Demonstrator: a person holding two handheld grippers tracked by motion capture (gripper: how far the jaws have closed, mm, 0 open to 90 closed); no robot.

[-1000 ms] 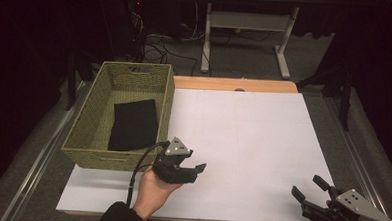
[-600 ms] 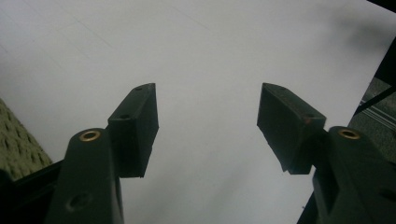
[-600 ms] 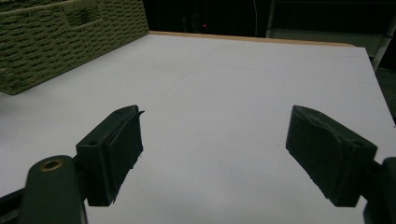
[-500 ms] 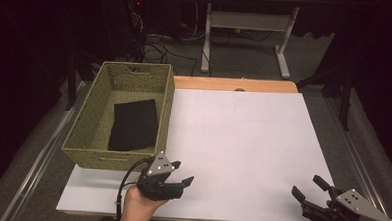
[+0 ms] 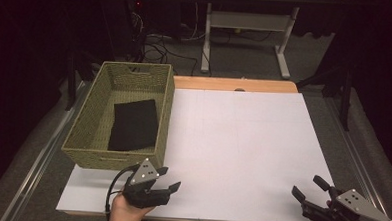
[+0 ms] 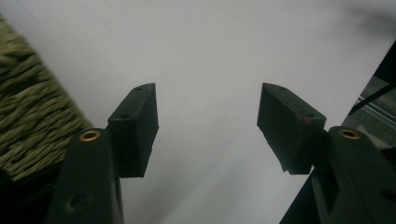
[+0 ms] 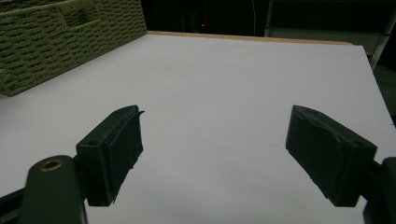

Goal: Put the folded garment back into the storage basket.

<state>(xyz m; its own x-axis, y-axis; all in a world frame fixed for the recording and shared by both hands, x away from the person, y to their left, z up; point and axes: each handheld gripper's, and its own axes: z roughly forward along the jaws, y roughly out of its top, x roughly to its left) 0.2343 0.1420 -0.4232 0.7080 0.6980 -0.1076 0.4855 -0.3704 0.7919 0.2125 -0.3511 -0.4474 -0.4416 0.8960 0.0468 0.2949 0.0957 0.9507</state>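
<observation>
The left gripper [image 5: 167, 180] hangs at the near edge of the table [image 5: 242, 142], its 2 jaws spread wide with nothing between them; the left gripper view shows only bare white surface in the gap. Just ahead of it and slightly to its left stands the woven basket [image 5: 116, 157], whose near wall is close to the jaw tips without touching them. A folded black cloth [image 5: 133, 124] lies flat on the basket floor, beyond that near wall and well above the reach of the jaws as they now stand. It lies toward the basket's right side, tilted a little against the walls.

The right gripper [image 5: 310, 189] sits far to the right of the left one, also at the near edge, jaws equally wide and empty (the right gripper view shows the white sheet running away to the basket [image 7: 65, 37] at its far left). Both tools are low and close to the person's body, which reads as a resting stance.

With the cloth inside and both grippers empty and apart from it, the placing looks done. If the cloth is to be taken again, the left gripper is the nearer one and would have to rise over the near wall first.
</observation>
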